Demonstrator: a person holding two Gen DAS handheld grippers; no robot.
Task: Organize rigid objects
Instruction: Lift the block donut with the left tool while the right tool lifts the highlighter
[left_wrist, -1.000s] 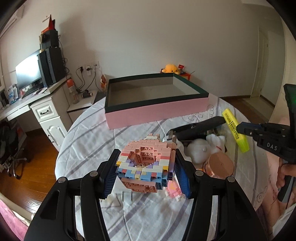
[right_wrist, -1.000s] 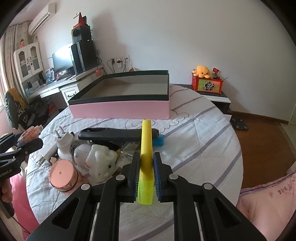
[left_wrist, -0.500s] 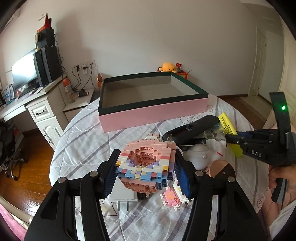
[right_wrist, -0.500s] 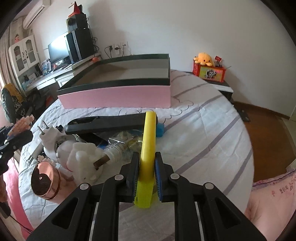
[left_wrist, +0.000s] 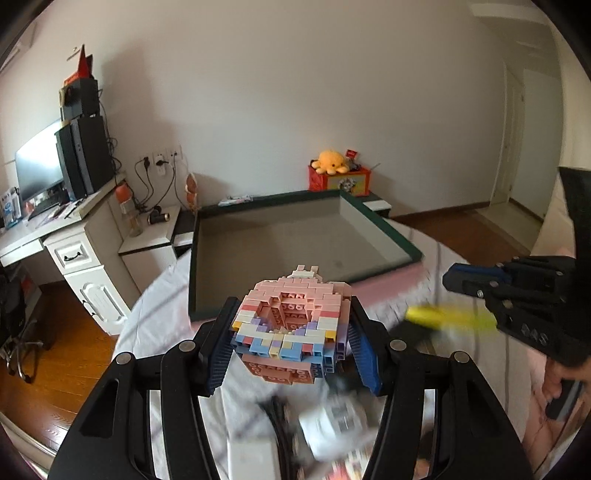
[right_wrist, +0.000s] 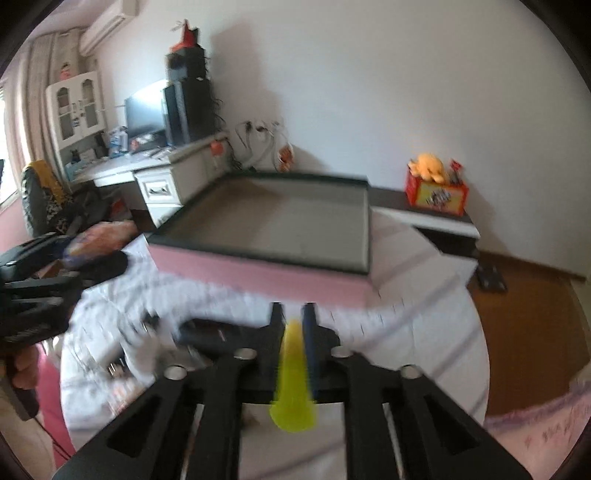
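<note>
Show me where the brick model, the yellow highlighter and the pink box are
brick model (left_wrist: 291, 328), left wrist view, on its pastel front face
highlighter (right_wrist: 293, 387), right wrist view, on its yellow barrel
box (left_wrist: 380, 230), left wrist view, on its dark right rim

The left gripper (left_wrist: 291, 347) is held up in the air, its two black fingers clamped on a pastel brick model (left_wrist: 291, 332). To its right, the right gripper (right_wrist: 293, 325) pinches a yellow highlighter (right_wrist: 293, 384) between nearly closed fingers.
</note>
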